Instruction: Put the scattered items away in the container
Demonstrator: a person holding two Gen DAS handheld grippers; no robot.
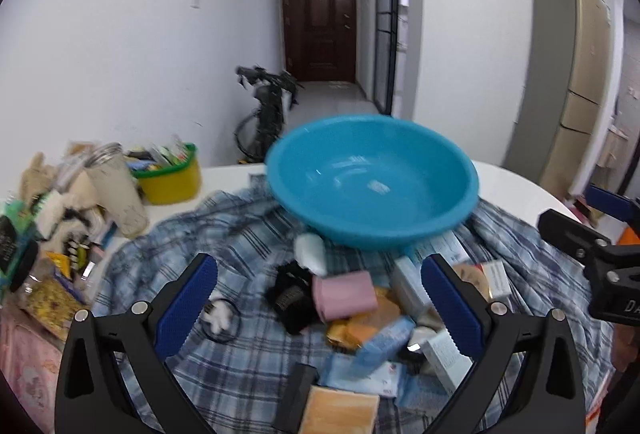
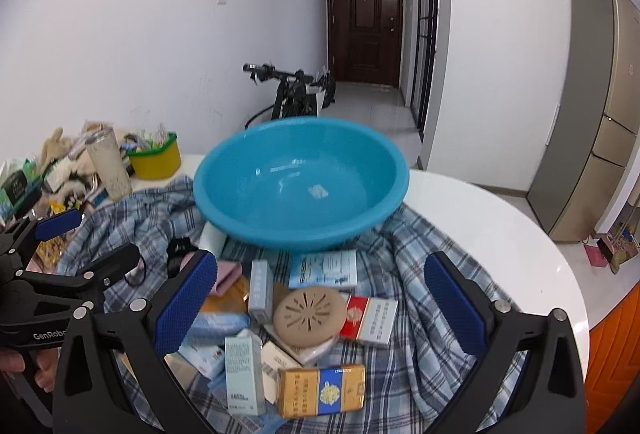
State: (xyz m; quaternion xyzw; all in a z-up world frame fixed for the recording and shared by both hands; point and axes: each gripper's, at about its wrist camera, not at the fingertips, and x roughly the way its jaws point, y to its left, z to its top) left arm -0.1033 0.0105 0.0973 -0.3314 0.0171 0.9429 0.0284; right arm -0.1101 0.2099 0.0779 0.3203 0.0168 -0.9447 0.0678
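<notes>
From the left wrist camera, the left gripper (image 1: pixel 318 308) hangs over the plaid cloth (image 1: pixel 224 366) with its jaws spread wide and nothing between them. Straight ahead of it and past its fingertips stands the blue basin (image 1: pixel 372 181), empty, its open mouth facing the grippers so that things can be dropped in from the near side. The scattered items lie just below and between the fingers: a pink roll (image 1: pixel 344 294) next to a black pouch (image 1: pixel 294 298), with an orange packet (image 1: pixel 338 412) closest to the camera. The wide spread of the jaws suits a pick among such mixed shapes, likely the pink roll, which sits nearly central. The right gripper (image 1: pixel 592 234) shows at the right edge, off to the side.

From the right wrist camera, the right gripper (image 2: pixel 320 308) is likewise spread and empty, hovering above the heap. Between its fingers lie a round tan disc (image 2: pixel 310 314), a red and white pack (image 2: pixel 370 320) just right of it, a tall pale carton (image 2: pixel 244 374) to the left and a gold pack (image 2: pixel 322 390) nearest the lens. The basin (image 2: pixel 300 177) sits directly beyond the pile, close enough for a short carry. The left gripper (image 2: pixel 80 246) appears at the left, held by a hand (image 2: pixel 24 366). No item is in the basin yet, so the tidying looks barely begun.
</notes>
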